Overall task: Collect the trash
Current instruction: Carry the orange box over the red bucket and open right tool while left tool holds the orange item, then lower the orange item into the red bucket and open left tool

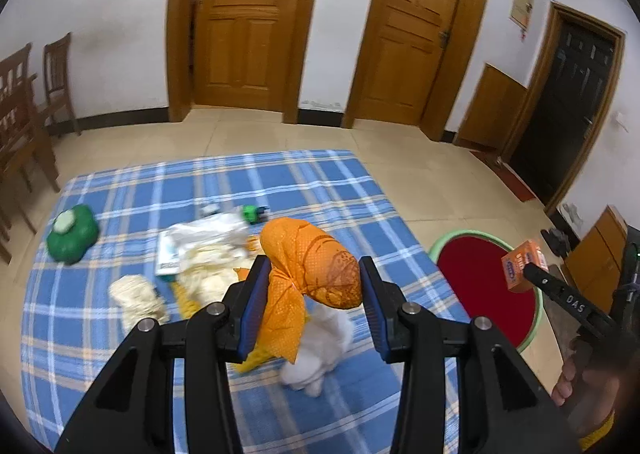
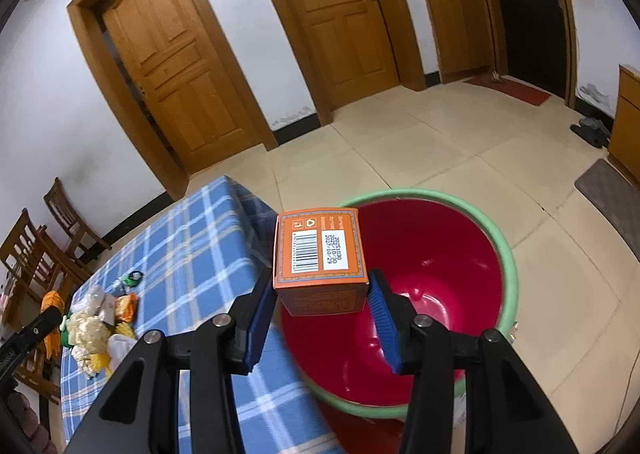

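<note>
In the left wrist view we see the left gripper [image 1: 311, 294] at the bottom centre of the frame, its blue-padded jaws clamped on a crumpled orange wrapper [image 1: 312, 270] that bulges between them and hangs down to the lower left. Just behind and below the wrapper lies a white tissue wad [image 1: 320, 354] on the blue plaid tablecloth [image 1: 120, 354].

In the right wrist view the right gripper [image 2: 320, 304] fills the bottom of the frame and pinches an orange carton [image 2: 320, 254] with a barcode on its upper face. The carton hangs above the near left rim of a red basin [image 2: 420, 294] with a green rim, which stands on the tiled floor [image 2: 440, 142] beside the table edge. In the left wrist view the same carton and gripper show at the right edge, above the basin, with a hand [image 1: 580, 374] visible at the lower right.

Farther back on the cloth, in the middle left of the left wrist view, sits a pile of pale wrappers and paper [image 1: 200, 254], with a small green toy [image 1: 252, 212] beyond it and a green flower-shaped container [image 1: 72, 234] at the far left.

Wooden chairs [image 1: 24, 114] stand at the left edge. Two brown wooden doors [image 1: 240, 22] line the white back wall, and a dark door [image 1: 568, 114] is at the upper right.
</note>
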A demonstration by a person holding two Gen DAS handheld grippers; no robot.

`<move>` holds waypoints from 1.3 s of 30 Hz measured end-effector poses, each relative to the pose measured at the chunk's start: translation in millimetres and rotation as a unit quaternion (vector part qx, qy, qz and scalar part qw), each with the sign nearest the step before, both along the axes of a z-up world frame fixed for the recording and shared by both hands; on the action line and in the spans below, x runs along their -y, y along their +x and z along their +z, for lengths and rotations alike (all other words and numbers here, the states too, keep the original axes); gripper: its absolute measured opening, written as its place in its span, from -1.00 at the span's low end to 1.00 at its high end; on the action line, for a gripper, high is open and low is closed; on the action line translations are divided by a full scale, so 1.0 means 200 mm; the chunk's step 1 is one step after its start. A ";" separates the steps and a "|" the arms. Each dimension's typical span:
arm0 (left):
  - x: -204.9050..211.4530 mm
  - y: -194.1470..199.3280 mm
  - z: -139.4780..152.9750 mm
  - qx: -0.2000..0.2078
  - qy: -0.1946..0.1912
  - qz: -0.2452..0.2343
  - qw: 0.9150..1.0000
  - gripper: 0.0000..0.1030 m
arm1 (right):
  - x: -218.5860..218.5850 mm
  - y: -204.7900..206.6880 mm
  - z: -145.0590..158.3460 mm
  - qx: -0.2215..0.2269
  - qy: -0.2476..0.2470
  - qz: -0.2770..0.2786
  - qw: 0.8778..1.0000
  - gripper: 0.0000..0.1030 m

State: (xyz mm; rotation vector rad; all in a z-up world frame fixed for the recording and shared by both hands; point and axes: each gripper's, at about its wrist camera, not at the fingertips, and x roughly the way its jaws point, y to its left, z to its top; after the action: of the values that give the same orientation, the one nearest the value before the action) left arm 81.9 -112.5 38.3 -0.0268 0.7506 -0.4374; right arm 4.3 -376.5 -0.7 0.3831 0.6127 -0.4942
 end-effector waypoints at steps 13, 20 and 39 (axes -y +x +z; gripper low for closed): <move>0.34 0.01 -0.05 -0.010 0.010 -0.075 0.997 -0.13 | 0.20 -0.05 -0.12 -0.022 0.022 -0.046 0.998 -0.04; 0.49 0.00 -0.08 -0.016 0.014 -0.105 0.994 -0.13 | 0.26 -0.08 -0.13 -0.019 0.034 -0.056 0.998 -0.03; 0.93 -0.09 -0.20 -0.015 0.045 -0.209 0.977 -0.13 | 0.41 -0.25 0.00 0.034 0.037 -0.098 0.994 -0.02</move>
State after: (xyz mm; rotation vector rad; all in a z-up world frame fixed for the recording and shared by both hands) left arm 63.9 -299.2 -1.5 0.2125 0.8071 -0.8037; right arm -46.5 -457.6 -0.2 0.5320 0.5301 -0.6443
